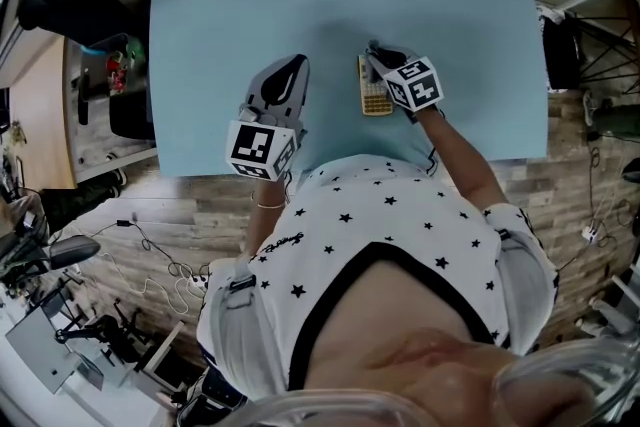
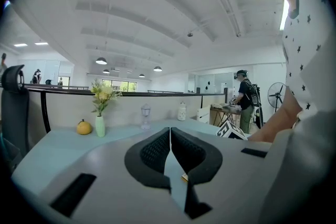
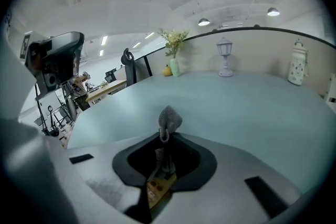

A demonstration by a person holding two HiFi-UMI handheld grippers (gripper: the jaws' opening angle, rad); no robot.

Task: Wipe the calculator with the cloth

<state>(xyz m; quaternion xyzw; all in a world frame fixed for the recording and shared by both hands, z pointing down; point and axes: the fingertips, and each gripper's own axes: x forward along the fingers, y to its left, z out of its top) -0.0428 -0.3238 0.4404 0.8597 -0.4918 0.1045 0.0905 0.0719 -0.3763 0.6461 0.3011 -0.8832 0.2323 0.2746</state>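
You're in an open-plan office set up as a recording lab. Pendant lamps [image 2: 101,61] hang from a high white ceiling. A person [image 2: 244,102] works at a desk [image 2: 224,109] beside a standing fan [image 2: 276,96]. Off the left edge of your bench [image 1: 250,25], cables [image 1: 178,267] trail over wood flooring, with a camera rig [image 3: 55,63] nearby.

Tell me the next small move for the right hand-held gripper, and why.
Probably sweep the right hand-held gripper along the calculator: its jaws are shut on the cloth, and the calculator lies just beneath them.
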